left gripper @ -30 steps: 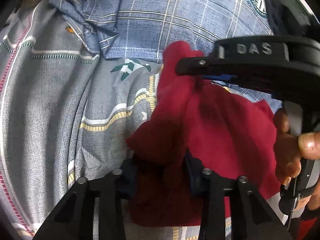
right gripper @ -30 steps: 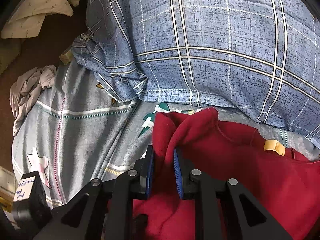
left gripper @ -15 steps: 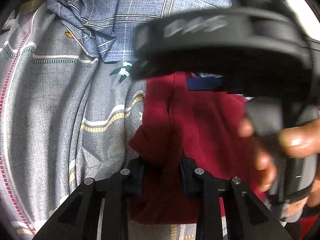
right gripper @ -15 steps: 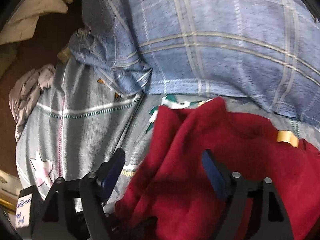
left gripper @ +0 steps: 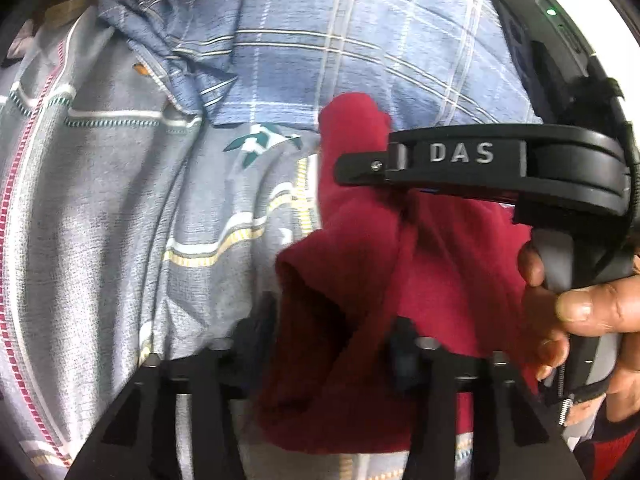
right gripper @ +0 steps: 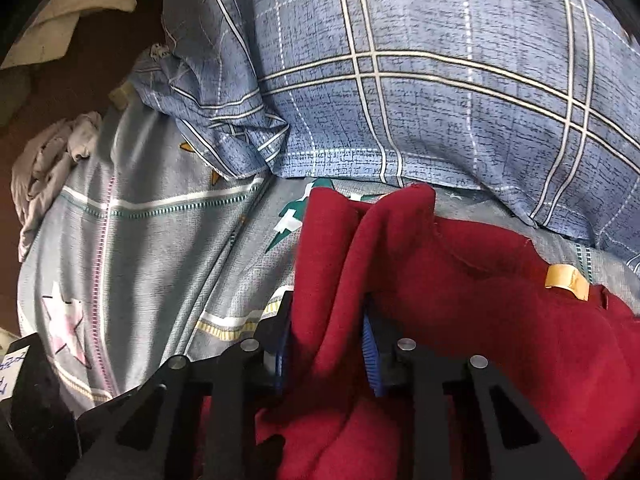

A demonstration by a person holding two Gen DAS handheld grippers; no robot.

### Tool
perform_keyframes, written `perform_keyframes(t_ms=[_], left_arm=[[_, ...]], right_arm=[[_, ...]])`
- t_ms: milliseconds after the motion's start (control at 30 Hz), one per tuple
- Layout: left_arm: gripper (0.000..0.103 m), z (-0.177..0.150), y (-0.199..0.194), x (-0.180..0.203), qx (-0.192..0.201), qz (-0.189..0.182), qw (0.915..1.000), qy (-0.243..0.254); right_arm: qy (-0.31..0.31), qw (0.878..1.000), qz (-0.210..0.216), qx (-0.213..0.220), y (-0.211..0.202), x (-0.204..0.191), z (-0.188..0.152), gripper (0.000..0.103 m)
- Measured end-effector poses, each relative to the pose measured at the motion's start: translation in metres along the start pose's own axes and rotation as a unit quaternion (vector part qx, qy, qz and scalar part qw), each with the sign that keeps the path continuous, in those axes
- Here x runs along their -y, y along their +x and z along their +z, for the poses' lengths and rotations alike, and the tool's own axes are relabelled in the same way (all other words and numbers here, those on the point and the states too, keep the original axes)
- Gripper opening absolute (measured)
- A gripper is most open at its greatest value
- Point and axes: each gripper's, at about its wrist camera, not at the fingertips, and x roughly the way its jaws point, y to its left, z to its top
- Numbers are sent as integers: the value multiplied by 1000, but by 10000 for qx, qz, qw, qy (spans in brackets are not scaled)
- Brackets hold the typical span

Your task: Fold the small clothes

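A dark red garment lies bunched on a grey patterned bedsheet. My left gripper has a thick fold of the garment's near edge between its fingers. Its jaws are opening slightly, and the pads still touch the cloth. The right gripper reaches in from the right, held by a hand. In the right wrist view my right gripper is closing, with its blue pads pressed on a raised ridge of the red garment. A tan label shows on the garment.
A blue plaid pillow or quilt fills the far side just behind the garment. A crumpled pale grey cloth lies at the sheet's left edge beside a dark brown surface. A black device with a white label sits bottom left.
The right gripper spread wide half a second ago and has shut again on a fold of the red garment. The left gripper has kept its hold, its fingers now slightly further apart.
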Motion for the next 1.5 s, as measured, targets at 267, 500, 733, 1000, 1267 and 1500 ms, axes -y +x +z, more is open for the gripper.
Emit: perform_keyframes(t_ms=[267, 500, 733, 1000, 1267, 1500], left_arm=[[17, -3, -19, 24, 196, 153, 9994, 228], [16, 0, -50, 63, 385, -72, 9985, 376], [16, -11, -72, 148, 337, -375, 9927, 1098], [16, -27, -15, 229, -252, -623, 9881, 1385], [34, -41, -25, 235, -345, -950, 9800, 1714], [55, -56, -95, 186, -29, -946, 9748, 2018]], right_arm=[[95, 9996, 125, 247, -27, 9, -11, 26], [197, 9977, 238, 608, -77, 30, -19, 24], [8, 9956, -94, 933, -150, 68, -36, 21], [686, 9867, -1024, 1057, -189, 166, -61, 12], [2237, 9686, -446, 990, -177, 252, -101, 21], [2523, 9555, 679, 1372, -197, 239, -113, 68]])
